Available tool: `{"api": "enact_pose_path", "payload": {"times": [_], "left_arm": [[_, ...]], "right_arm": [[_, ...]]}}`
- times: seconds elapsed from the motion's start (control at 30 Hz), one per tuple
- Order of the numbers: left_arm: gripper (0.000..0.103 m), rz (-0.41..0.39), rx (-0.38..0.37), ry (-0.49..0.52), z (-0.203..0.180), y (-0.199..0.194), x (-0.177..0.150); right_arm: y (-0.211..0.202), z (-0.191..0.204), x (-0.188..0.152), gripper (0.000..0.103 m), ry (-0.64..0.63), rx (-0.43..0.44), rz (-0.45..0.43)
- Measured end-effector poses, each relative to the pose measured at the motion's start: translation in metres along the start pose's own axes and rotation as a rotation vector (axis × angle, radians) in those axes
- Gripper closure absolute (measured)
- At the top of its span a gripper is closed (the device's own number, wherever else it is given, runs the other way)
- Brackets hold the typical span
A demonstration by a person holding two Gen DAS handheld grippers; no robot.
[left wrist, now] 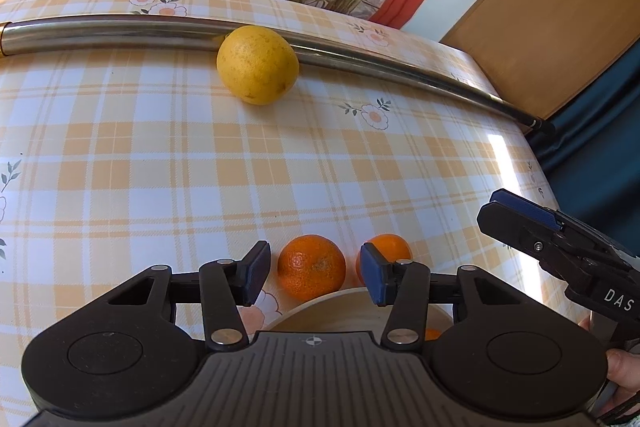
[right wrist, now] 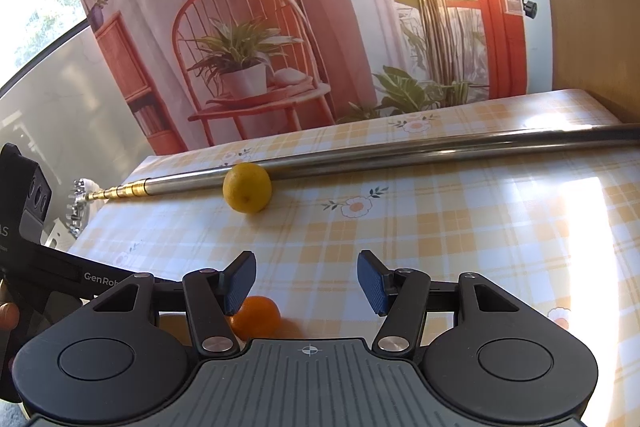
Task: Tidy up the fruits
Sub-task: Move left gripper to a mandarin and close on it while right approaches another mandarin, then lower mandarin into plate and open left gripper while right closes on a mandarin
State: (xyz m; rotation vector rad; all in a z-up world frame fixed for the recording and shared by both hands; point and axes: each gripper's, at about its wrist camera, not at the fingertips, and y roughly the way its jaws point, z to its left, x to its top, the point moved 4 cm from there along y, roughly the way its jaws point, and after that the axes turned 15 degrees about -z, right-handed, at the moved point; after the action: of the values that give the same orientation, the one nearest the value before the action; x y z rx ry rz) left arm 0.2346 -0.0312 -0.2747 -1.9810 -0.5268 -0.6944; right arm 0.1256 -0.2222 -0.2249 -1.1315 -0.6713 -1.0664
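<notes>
Both fisheye views were bright and sharp, lit by strong daylight. In the right wrist view, a blown-out patch of sun lay on the orange-and-white checked vinyl tablecloth (right wrist: 460,227) to the right of the jaws, and the window at the upper left edge was overexposed. Glare streaked the long shiny metal pole (left wrist: 120,31) far beyond the jaws, which bowed with lens distortion. The round yellow citrus fruit (left wrist: 258,64) cast a soft shadow.

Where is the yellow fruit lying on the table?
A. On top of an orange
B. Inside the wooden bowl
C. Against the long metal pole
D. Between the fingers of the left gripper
C: the yellow fruit rests on the tablecloth, right against the metal pole, far from both open grippers.
</notes>
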Motion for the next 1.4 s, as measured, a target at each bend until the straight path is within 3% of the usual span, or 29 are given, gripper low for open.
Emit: {"api": "enact_pose_path", "payload": {"times": [0.07,0.27,0.43,0.7,1.1,1.4], "left_arm": [[0.064,-0.010,0.009,-0.002,0.002,0.000,-0.001],[0.065,-0.034,0.020,-0.016,0.006,-0.004,-0.002],[0.065,-0.091,0.134,0.042,0.010,-0.018,0.001],[0.065,-0.157,0.209,0.042,0.027,-0.041,-0.004],[0.065,-0.212,0.209,0.056,0.033,-0.061,-0.018],[0.065,-0.226,0.207,0.065,0.031,-0.064,-0.021]], "right_arm": [[0.001,-0.001,-0.002,0.049,0.005,0.000,0.006],[0.001,0.000,-0.007,0.050,0.010,0.005,0.017],[0.005,0.005,-0.013,0.049,0.007,0.023,0.051],[0.024,0.025,-0.022,0.050,-0.017,0.075,0.124],[0.049,0.030,-0.037,0.061,0.060,0.087,0.226],[0.050,0.021,-0.040,0.068,0.134,0.083,0.239]]}}
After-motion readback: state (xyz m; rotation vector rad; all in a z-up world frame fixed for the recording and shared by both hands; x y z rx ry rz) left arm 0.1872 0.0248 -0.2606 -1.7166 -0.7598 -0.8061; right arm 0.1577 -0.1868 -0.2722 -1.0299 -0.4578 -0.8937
